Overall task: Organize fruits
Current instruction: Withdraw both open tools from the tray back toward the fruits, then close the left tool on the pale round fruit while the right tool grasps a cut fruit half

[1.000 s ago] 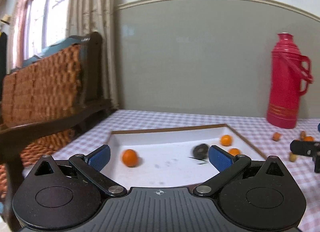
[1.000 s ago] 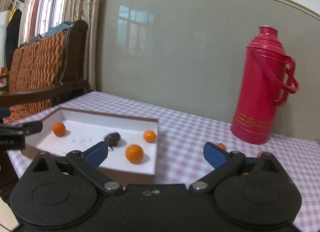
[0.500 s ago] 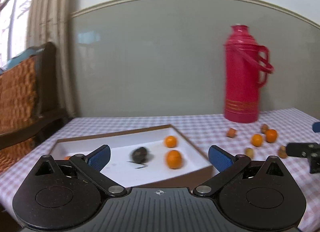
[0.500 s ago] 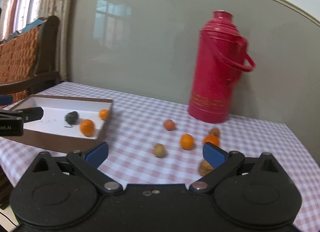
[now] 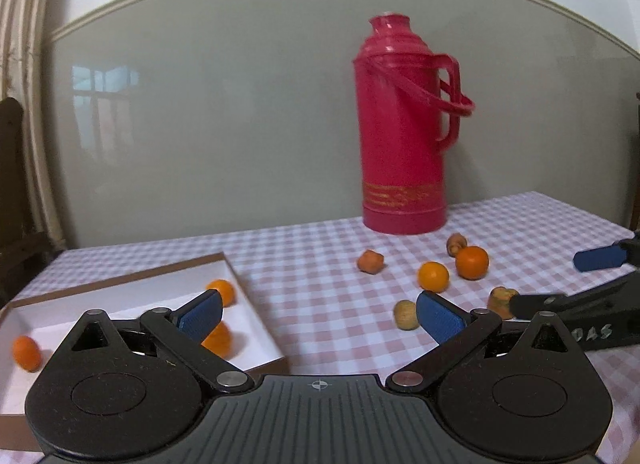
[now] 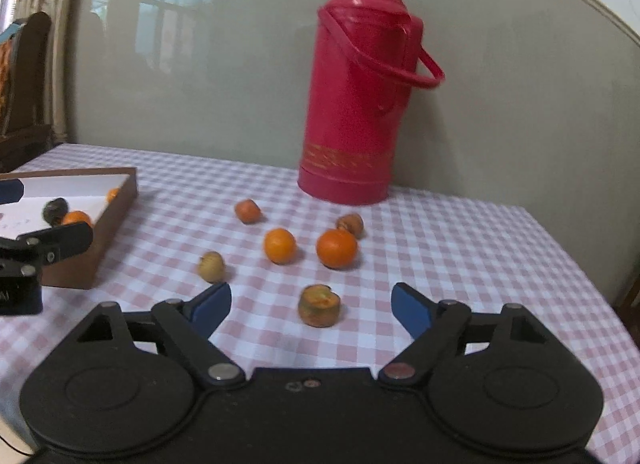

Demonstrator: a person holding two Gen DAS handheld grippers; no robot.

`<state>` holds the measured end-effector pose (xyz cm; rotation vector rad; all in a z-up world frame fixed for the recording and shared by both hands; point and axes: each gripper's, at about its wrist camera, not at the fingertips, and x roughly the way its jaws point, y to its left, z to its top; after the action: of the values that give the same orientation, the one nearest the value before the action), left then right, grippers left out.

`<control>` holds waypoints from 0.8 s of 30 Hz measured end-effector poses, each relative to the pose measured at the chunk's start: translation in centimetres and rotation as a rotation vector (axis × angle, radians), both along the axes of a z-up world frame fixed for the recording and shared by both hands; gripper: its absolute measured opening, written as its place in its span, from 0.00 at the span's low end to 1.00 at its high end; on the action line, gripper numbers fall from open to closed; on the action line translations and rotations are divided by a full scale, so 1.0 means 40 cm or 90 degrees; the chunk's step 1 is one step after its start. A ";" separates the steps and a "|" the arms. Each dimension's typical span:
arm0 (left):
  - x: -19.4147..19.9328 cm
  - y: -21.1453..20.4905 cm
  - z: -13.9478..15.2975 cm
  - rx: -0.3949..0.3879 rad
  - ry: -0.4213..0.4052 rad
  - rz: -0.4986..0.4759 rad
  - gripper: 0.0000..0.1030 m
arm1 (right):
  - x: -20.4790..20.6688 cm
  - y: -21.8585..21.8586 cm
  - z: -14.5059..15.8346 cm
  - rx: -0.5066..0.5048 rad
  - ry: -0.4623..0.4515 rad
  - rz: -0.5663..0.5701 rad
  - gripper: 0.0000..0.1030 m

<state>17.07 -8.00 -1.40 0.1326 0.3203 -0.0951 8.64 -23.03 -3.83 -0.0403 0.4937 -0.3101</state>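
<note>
A brown-rimmed white box (image 5: 256, 312) (image 6: 120, 204) lies at the table's left with three oranges (image 5: 221, 291) and a dark fruit (image 6: 55, 210) in it. Loose on the checked cloth lie two oranges (image 6: 280, 245) (image 6: 337, 248) and several small brownish fruits, one (image 6: 319, 305) just ahead of my right gripper (image 6: 311, 306). My right gripper is open and empty, above the cloth. My left gripper (image 5: 319, 313) is open and empty, over the box's right edge. A yellowish fruit (image 5: 405, 315) sits by its right finger.
A tall red thermos (image 5: 404, 124) (image 6: 356, 80) stands at the back against the grey wall. A dark wooden chair (image 6: 24, 84) is off the table's left end. The table's right edge (image 6: 580, 264) falls away to the right.
Both grippers have swung right, from facing the box to facing the loose fruits and the thermos. Both stayed open and empty.
</note>
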 end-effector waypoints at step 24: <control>0.223 -0.191 -0.101 0.023 0.180 -0.045 0.62 | 0.140 -0.155 -0.070 0.088 0.086 -0.008 0.25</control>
<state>25.98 -15.66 -5.45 0.1674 0.5991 -0.1782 14.24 -29.23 -6.64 0.0766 0.6481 -0.2856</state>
